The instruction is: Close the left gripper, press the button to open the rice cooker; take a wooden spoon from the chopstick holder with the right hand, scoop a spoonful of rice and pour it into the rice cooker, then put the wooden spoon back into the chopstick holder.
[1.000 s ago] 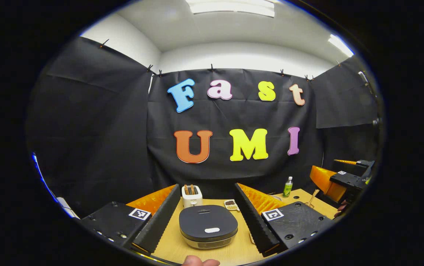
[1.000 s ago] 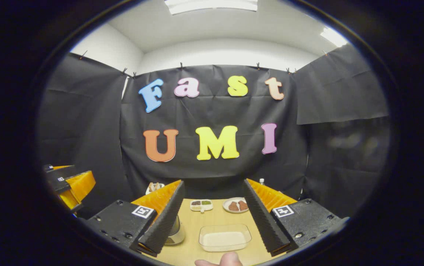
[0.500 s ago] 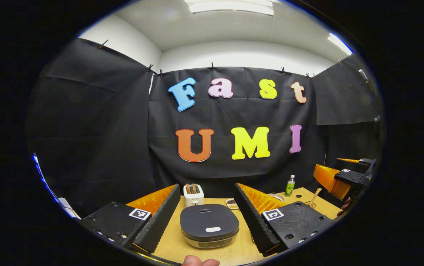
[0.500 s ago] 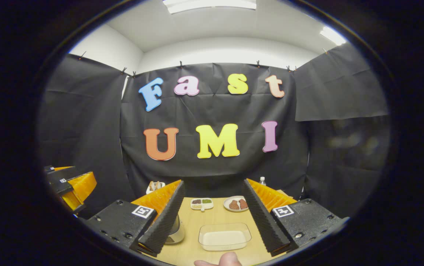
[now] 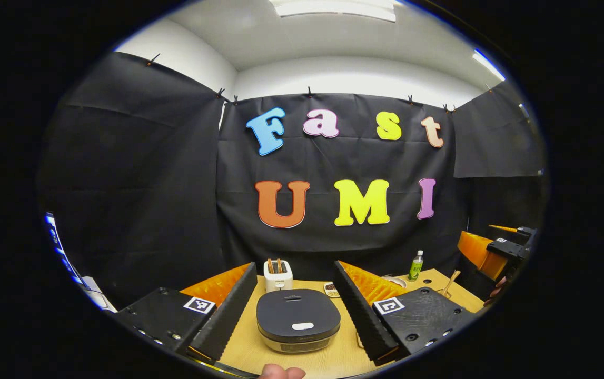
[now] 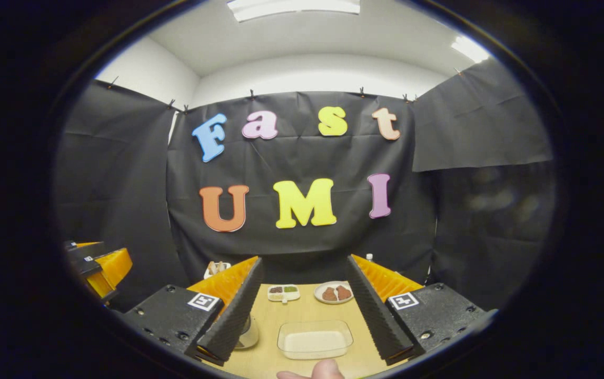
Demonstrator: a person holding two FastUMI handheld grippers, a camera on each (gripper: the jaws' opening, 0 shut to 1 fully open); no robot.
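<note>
Wooden tabletop [image 5: 249, 350] in a black-draped booth, both tongs spread above it.

Left gripper view, left to right: left tongs [image 5: 295, 308] spread wide, pinching nothing; rice cooker [image 5: 297, 326] sits on the tabletop between the fingers, lid down, white button [image 5: 302, 326] on the near part of the lid; white toaster [image 5: 277, 275] stands behind it; green bottle [image 5: 415, 266] at the far right; wooden spoon [image 5: 450, 282] leans near the right edge, its holder hidden. Right gripper view, left to right: right tongs [image 6: 305, 308] spread wide, pinching nothing; clear rice tray [image 6: 315, 339] lies between the fingers, with a divided dish [image 6: 283, 292] and a plate [image 6: 335, 292] behind it.
</note>
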